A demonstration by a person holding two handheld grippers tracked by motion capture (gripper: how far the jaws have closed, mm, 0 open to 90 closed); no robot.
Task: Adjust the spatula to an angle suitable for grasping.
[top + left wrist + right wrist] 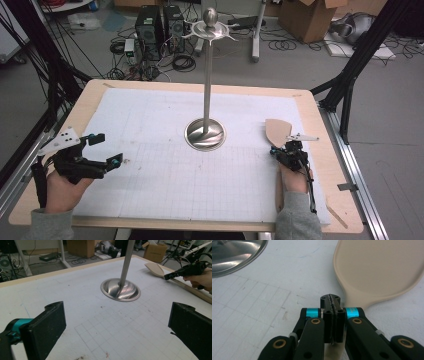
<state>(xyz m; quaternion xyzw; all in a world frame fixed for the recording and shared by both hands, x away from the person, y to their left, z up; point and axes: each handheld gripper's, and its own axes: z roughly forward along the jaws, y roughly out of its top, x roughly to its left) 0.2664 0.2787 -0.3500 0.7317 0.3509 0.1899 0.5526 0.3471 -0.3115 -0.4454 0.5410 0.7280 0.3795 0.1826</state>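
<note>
centre: metal stand (205,131) blocks — mat (150,125) left open

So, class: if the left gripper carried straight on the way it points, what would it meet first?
Probably the round metal base of the tall steel stand: it sits ahead between the open jaws of the left gripper, only white gridded mat before it.

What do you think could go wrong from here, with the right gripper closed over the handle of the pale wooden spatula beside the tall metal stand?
1. The right gripper appears shut on the pale wooden spatula near the blade's neck, so the long handle behind may tip it once lifted.
2. The tall metal stand rises on a narrow pole from a round base close by; a swinging blade could knock it.
3. The left gripper hovers open, apart from the stand, so it could not steady it.
</note>
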